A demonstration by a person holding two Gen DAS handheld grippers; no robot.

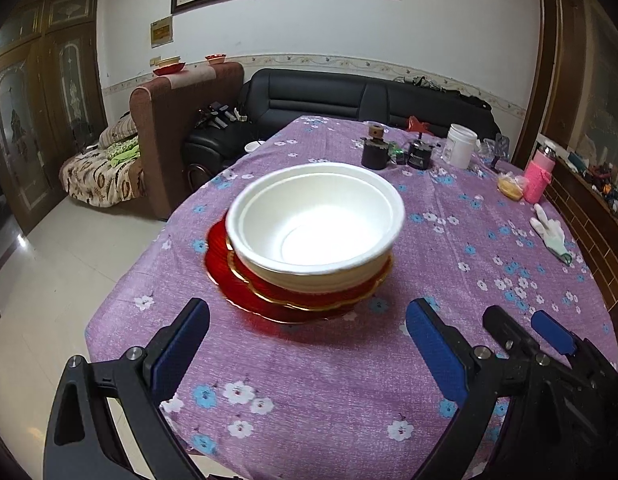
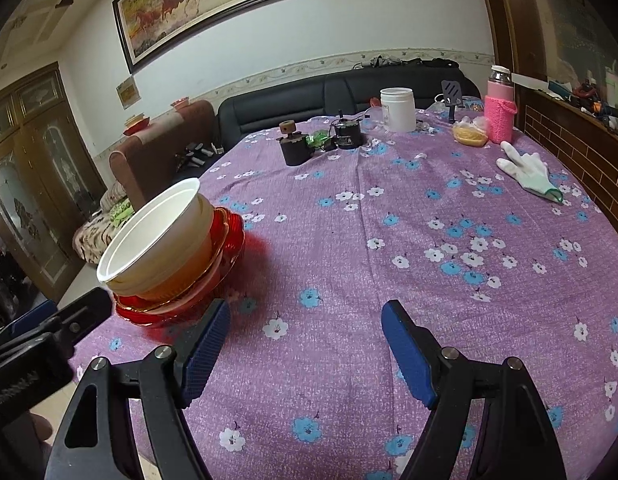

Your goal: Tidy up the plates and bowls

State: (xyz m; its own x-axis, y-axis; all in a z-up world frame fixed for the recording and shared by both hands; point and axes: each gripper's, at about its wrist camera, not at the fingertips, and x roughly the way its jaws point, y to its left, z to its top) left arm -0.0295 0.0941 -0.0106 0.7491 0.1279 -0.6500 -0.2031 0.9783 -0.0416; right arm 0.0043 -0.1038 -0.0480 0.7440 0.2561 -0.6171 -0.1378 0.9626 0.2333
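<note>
Left wrist: stack of white bowls (image 1: 315, 224) on red plates (image 1: 269, 296) sits dead ahead on the purple tabletop (image 1: 349, 380), just beyond the left hand-held gripper (image 1: 307, 344); jaws wide open, empty, touching nothing. Right wrist: same stack (image 2: 161, 248) lies forward-left of the right hand-held gripper (image 2: 305, 340), also spread open and empty over bare cloth; left looks nearer and better aligned.
</note>
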